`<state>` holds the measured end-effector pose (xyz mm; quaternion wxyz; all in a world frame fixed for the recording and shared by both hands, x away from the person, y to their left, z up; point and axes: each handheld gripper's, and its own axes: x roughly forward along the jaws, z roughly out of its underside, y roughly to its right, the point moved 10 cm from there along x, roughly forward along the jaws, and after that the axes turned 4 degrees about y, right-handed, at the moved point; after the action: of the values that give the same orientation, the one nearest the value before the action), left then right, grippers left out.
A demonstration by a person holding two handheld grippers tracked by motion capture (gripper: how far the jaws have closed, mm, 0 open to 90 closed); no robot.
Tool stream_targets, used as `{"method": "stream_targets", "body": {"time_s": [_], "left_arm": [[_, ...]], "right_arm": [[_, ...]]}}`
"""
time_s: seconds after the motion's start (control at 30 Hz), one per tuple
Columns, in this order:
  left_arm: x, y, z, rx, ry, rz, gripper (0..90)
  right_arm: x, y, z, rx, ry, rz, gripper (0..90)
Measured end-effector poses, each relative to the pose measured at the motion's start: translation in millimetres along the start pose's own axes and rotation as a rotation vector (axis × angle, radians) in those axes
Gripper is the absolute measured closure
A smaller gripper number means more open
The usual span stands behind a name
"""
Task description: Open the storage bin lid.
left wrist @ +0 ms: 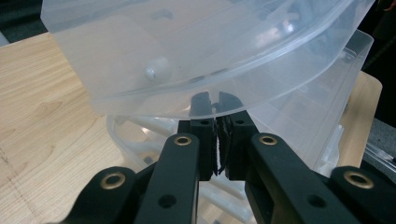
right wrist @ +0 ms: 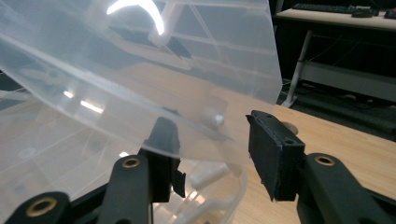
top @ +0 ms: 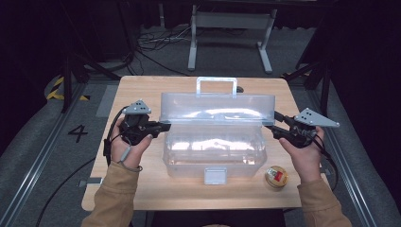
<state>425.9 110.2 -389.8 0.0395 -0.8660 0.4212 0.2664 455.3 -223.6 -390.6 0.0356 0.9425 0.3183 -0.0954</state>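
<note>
Now the left gripper [left wrist: 218, 133] pinches the lid [top: 217, 109] rim between its jaws, but the right gripper [right wrist: 212, 156] stands wide, so the lid could twist or drop.

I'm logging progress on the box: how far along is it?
Done: the clear lid of the box is raised, latch free. In hand: the left tool is shut on the lid's rim; the right tool stands open around its other end. Left: probably the yellow tin on the table goes in.
</note>
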Motion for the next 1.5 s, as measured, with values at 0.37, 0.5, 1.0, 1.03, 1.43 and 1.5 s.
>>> {"method": "stream_targets", "body": {"time_s": [0.37, 0.5, 1.0, 1.03, 1.43, 1.5], "left_arm": [[2.1, 1.8, -0.9, 0.003, -0.003, 0.014, 84.3], [4.2, 3.5, -0.1, 0.005, -0.011, 0.021, 82.6], [-1.8, 5.0, 6.3, -0.019, -0.018, 0.035, 74.2], [-3.2, 5.1, 6.6, -0.018, -0.016, 0.034, 73.6], [-20.8, 12.4, 11.1, 0.001, 0.007, 0.038, 68.3], [-23.2, 15.4, 11.0, 0.007, 0.012, 0.044, 67.9]], "right_arm": [[11.8, -0.9, -8.5, -0.053, 0.038, 0.070, 53.3], [15.7, 0.8, -9.3, -0.065, 0.037, 0.105, 53.7], [23.1, 5.3, -13.2, 0.002, 0.077, 0.168, 55.1], [23.1, 5.7, -14.6, -0.008, 0.086, 0.179, 55.8], [22.8, 6.8, -35.2, -0.036, 0.152, 0.224, 58.1], [23.5, 7.2, -37.2, -0.041, 0.155, 0.232, 58.5]]}}
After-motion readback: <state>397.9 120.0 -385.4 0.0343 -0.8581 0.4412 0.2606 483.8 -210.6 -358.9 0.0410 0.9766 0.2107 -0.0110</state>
